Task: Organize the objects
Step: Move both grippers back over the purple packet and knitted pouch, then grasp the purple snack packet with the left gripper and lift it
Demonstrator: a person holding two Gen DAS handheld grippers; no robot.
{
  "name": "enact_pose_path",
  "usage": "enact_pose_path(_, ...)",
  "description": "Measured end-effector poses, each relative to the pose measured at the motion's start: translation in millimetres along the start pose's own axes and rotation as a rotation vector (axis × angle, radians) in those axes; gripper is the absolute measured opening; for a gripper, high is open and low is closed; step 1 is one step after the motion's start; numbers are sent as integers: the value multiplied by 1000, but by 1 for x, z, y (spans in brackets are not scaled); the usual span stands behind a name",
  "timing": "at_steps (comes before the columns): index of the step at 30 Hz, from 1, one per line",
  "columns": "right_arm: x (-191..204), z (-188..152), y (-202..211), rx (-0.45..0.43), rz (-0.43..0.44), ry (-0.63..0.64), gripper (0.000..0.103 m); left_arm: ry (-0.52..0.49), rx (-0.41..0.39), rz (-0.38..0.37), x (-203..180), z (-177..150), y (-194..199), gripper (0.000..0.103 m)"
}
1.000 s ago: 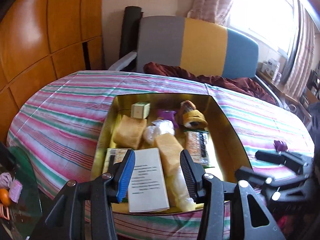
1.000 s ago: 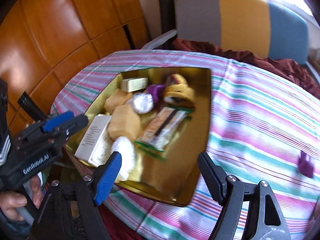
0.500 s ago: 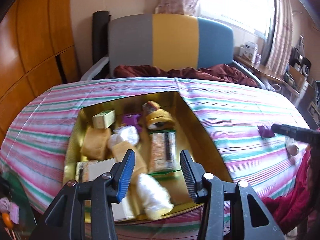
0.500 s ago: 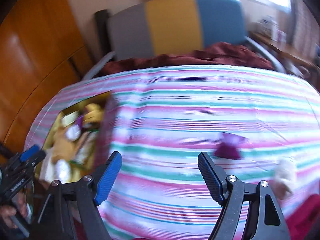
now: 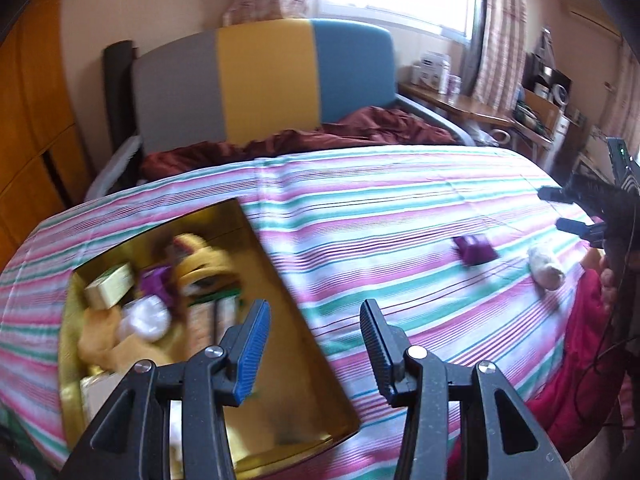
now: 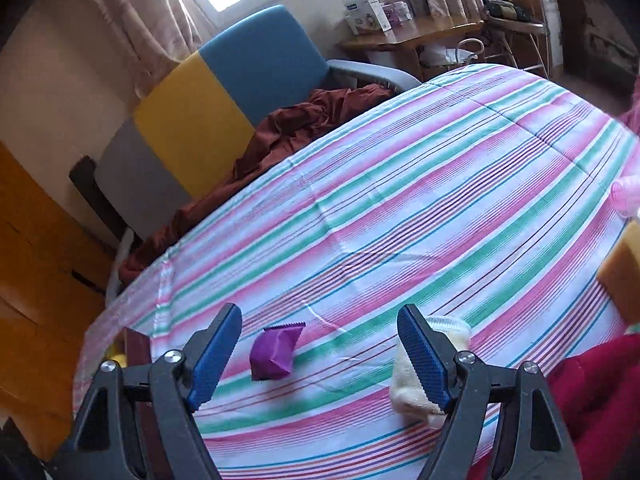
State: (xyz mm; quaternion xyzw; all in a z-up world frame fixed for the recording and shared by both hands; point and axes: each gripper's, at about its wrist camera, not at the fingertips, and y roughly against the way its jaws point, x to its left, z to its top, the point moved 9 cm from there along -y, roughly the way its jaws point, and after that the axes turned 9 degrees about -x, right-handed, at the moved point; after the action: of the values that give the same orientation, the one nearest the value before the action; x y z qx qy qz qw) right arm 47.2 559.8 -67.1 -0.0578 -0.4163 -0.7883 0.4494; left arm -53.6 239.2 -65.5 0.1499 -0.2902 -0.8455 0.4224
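Observation:
A gold tin box [image 5: 280, 280] sits on the striped tablecloth at the left, holding several wrapped snacks and small boxes. A purple packet [image 5: 474, 249] [image 6: 276, 350] and a cream wrapped snack [image 5: 546, 267] [image 6: 412, 380] lie loose on the cloth to the right. My left gripper [image 5: 314, 350] is open and empty above the box's right wall. My right gripper [image 6: 320, 354] is open and empty, low over the cloth, with the purple packet between its fingers' line and the cream snack behind its right finger. The right gripper also shows at the left wrist view's right edge [image 5: 576, 212].
A grey, yellow and blue chair [image 5: 264, 80] with a maroon cloth [image 5: 320, 136] stands behind the table. An orange block [image 6: 622, 268] and a pink object [image 6: 628, 196] sit at the table's right edge. A red garment [image 6: 592, 396] lies near the front right.
Both grippers swung to the right. The right gripper moved from over the box to the loose purple packet and cream snack. Both stayed open and empty.

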Motion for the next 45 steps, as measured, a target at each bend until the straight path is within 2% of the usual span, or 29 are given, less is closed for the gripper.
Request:
enact_pose_path(7,7,1,7,-42,39,-6,81,-22,103,-165,-68,3,-46,47)
enact_pose_path(9,7,3,9,-53,54,-19,81,-14,129,-233,-91,1,-59,47)
enact_pose_path(13,4,4,9,-55,75,-50,81,27,205,-357,-132,2,-85,47)
enact_pose_path(17,3,4,7,-46,89,-63,82,72,252,-430,-160,11,-109,48)
enact_pose_path(21,1,4,6,-42,102,-75,82,77,310,-461,-182,17,-136,49)
enact_pose_path(29,-4,3,3,-22,127,-115,83,29,409,-418,-201,5,-186,47)
enact_pose_path(36,-4,2,4,-26,124,-111,83,-3,379,-433,-196,12,-172,49)
enact_pose_path(41,-5,3,5,-31,125,-116,83,20,395,-451,-191,20,-162,55)
enact_pose_path(45,-5,4,6,-33,132,-121,83,107,432,-502,-193,28,-155,67)
